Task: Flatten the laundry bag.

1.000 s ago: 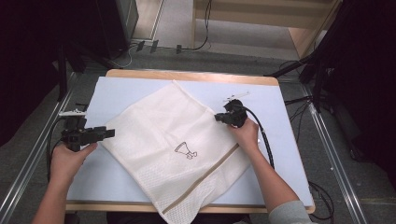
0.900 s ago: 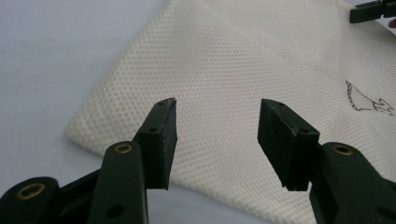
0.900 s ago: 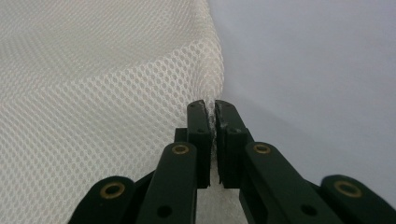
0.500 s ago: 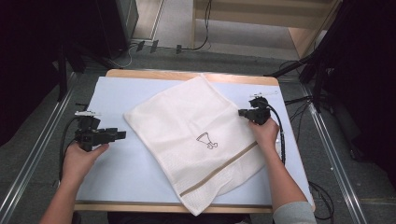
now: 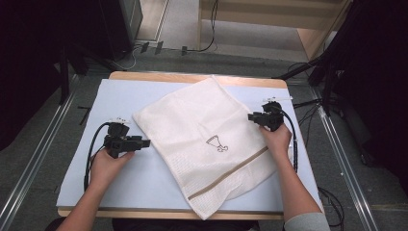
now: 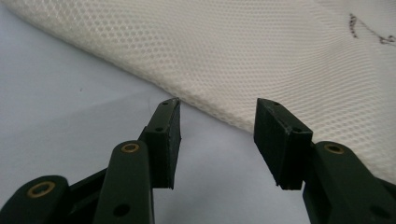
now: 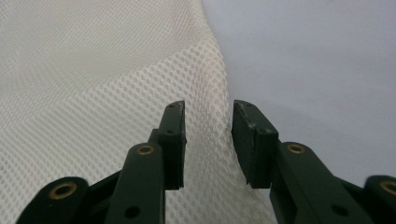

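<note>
Jaws on both grippers stand parted with nothing pressed between the pads. On the left gripper (image 6: 217, 140) the gap is wide, narrowing a little just now, and it frames bare pale-blue mat (image 6: 70, 93), with the edge of the white mesh bag (image 6: 261, 56) lying just beyond the tips. On the right gripper (image 7: 208, 140) the jaws have just been opening and stand at a narrower gap; a raised fold of the bag's edge (image 7: 205, 93) runs between them, with the pads not pressing on it.

From the high view, the left gripper (image 5: 139, 142) lies low over the mat near the counter's left side, held in the person's left hand (image 5: 108, 163), its tips pointing right at the bag's left corner and just short of it. The right gripper (image 5: 253, 117) sits at the bag's right edge, held in the right hand (image 5: 276, 139), with a black cable (image 5: 293, 144) looping back along the wrist.

Between them the mesh bag (image 5: 207, 144) lies flat and turned diagonally across the mat (image 5: 125, 96), which covers the wooden counter (image 5: 192, 77). A small dark goblet emblem (image 5: 217, 143) marks the bag's middle, and a tan stripe (image 5: 226, 174) crosses it toward the near corner. Farther off, grey floor and cables (image 5: 192, 48) lie beyond the counter's far edge.
</note>
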`<state>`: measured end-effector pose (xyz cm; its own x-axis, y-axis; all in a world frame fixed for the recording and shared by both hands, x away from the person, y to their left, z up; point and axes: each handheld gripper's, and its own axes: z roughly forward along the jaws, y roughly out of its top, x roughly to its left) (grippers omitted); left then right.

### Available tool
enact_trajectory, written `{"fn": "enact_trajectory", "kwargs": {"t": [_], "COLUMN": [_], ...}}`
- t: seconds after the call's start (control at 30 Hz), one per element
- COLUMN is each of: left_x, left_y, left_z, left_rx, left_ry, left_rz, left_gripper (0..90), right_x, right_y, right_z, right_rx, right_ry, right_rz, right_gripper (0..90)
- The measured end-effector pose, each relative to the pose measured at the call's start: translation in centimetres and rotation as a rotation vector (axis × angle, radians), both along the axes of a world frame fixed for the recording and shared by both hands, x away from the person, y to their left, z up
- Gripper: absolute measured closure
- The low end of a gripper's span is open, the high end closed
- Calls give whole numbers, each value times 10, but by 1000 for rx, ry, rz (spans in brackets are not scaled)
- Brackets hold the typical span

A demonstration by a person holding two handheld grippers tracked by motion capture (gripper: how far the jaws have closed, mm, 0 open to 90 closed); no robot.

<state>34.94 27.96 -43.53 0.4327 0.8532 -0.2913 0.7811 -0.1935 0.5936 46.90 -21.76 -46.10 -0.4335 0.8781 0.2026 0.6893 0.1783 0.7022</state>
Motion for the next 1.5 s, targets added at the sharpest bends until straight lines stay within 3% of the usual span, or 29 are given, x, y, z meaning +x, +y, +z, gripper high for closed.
{"fn": "enact_trajectory", "kwargs": {"t": [0.1,0.23,0.3,0.4,0.5,0.57,0.67,0.8,1.03,1.27,1.5], "left_x": [5,11,13,15,16,17,21,30,43,62,86], "left_y": [-1,-10,-16,-26,-38,-43,-39,-34,-22,1,18], "left_z": [-6,-12,-15,-17,-17,-17,-18,-18,-7,0,3], "left_rx": [-20,4,29,19,75,123,71,3,0,-39,-45], "left_ry": [24,24,12,-3,-28,-41,-17,34,39,34,19], "left_rz": [17,31,46,78,83,84,87,81,55,81,80], "left_gripper": [522,519,519,519,559,641,789,870,886,886,885], "right_x": [-5,-10,-12,-15,-17,-19,-22,-27,-39,-60,-78], "right_y": [1,-1,-2,-6,-9,-10,-10,-12,-17,-15,-12], "right_z": [2,5,6,6,7,7,7,9,12,17,13], "right_rx": [-3,-6,-13,-6,-4,-5,-10,-6,7,2,-12], "right_ry": [-6,-16,-23,-23,-18,-18,-18,-25,-21,-21,-7], "right_rz": [9,15,16,14,15,17,26,29,43,84,123], "right_gripper": [656,641,630,628,627,627,626,626,622,623,622]}}
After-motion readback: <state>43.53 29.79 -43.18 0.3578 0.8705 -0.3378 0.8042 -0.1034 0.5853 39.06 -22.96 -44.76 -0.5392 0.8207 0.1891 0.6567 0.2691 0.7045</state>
